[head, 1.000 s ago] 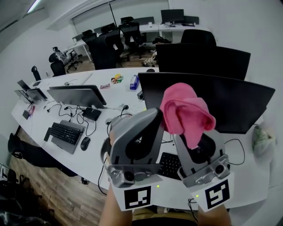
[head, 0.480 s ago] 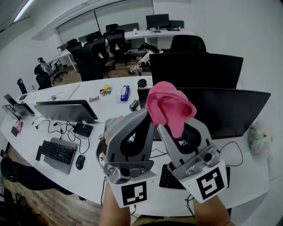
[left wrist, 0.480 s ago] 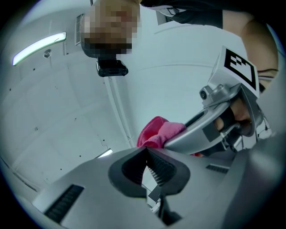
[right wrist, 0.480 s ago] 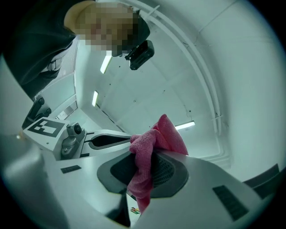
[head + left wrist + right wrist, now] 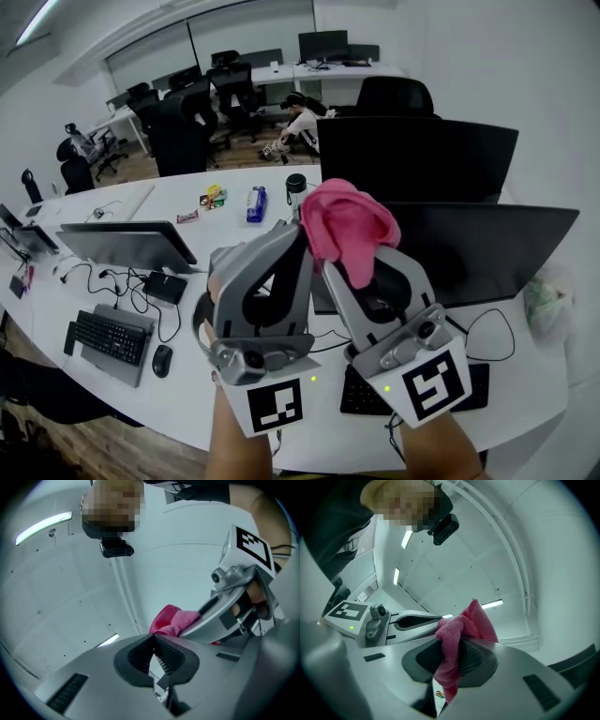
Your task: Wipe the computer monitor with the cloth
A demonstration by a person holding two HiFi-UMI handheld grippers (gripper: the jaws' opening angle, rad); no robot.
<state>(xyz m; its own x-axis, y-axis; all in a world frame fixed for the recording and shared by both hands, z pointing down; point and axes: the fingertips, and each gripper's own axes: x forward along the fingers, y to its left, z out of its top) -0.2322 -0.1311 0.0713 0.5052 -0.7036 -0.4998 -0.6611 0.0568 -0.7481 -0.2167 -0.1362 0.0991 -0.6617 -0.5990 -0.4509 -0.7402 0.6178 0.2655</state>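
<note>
Two claws stand side by side, tips up. The right gripper [image 5: 449,658] is clamped on the pink cloth [image 5: 349,230]. The cloth bunches above the tips, its long axis along the jaws, with a tail hanging back between them. The left gripper [image 5: 154,654], just to the left, has its jaws pressed together on nothing. Beyond the right claw's tips the monitor [image 5: 487,248] lies long side level, its dark face spreading bare rightward to its far edge. Whether cloth and screen touch cannot be told.
</note>
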